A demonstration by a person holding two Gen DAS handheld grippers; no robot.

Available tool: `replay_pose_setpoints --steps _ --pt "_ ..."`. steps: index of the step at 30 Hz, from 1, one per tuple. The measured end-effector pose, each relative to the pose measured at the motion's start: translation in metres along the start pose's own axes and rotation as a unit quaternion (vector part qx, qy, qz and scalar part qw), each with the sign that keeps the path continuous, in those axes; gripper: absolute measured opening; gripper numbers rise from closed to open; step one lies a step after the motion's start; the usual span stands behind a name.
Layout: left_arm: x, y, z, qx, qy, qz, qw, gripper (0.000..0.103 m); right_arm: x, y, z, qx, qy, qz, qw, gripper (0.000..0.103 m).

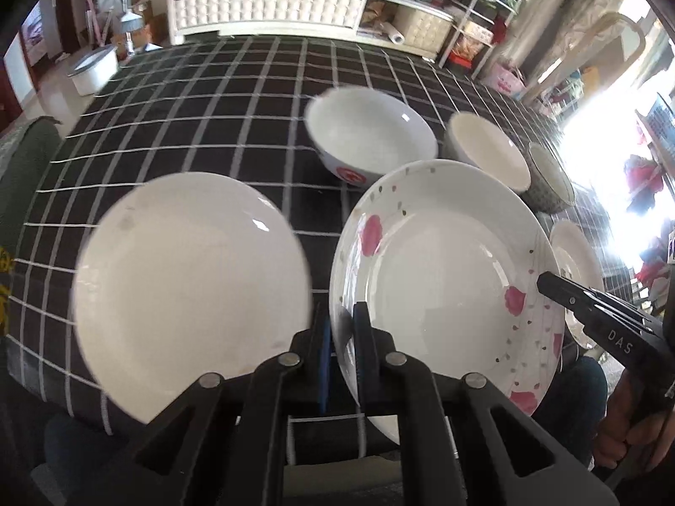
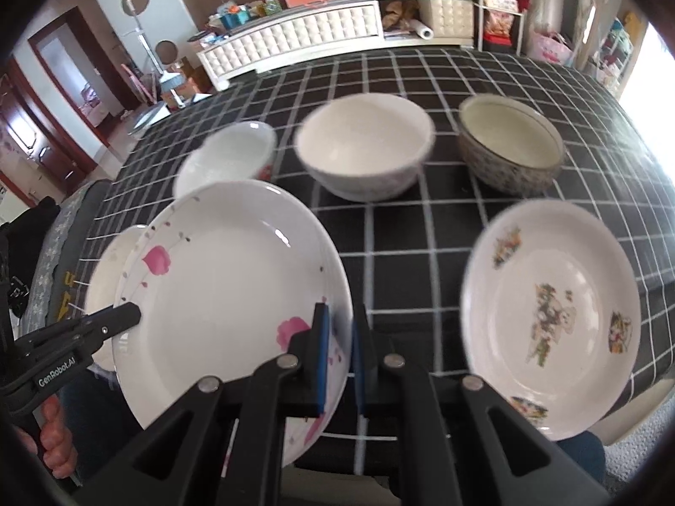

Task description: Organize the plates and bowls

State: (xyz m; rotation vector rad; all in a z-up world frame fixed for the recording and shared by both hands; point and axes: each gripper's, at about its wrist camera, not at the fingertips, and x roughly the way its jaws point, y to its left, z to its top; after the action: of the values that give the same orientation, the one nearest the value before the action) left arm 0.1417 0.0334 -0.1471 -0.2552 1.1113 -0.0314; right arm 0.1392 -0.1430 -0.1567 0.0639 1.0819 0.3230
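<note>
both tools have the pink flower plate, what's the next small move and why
Probably carry the flower plate sideways over the plain plate and lower it on. Both the left tool and right tool clamp its rim at opposite sides, it looks lifted and tilted, and the plain plate lies bare alongside.

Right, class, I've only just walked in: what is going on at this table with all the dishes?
A person is sorting dishes on a checked tablecloth with two handheld grippers. Both the left gripper and the right gripper are shut on opposite edges of the pink-flowered plate, holding it between a plain white plate and a picture plate. Three bowls sit in a row behind, untouched.
</note>
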Motion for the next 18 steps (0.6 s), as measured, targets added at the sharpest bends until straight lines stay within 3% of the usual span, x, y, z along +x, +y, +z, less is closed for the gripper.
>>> replay_pose_setpoints --steps 18 --pt "-0.047 0.100 -0.014 -0.083 -0.028 0.049 0.9950 0.008 0.038 0.099 0.023 -0.085 0.024 0.041 0.995 0.013"
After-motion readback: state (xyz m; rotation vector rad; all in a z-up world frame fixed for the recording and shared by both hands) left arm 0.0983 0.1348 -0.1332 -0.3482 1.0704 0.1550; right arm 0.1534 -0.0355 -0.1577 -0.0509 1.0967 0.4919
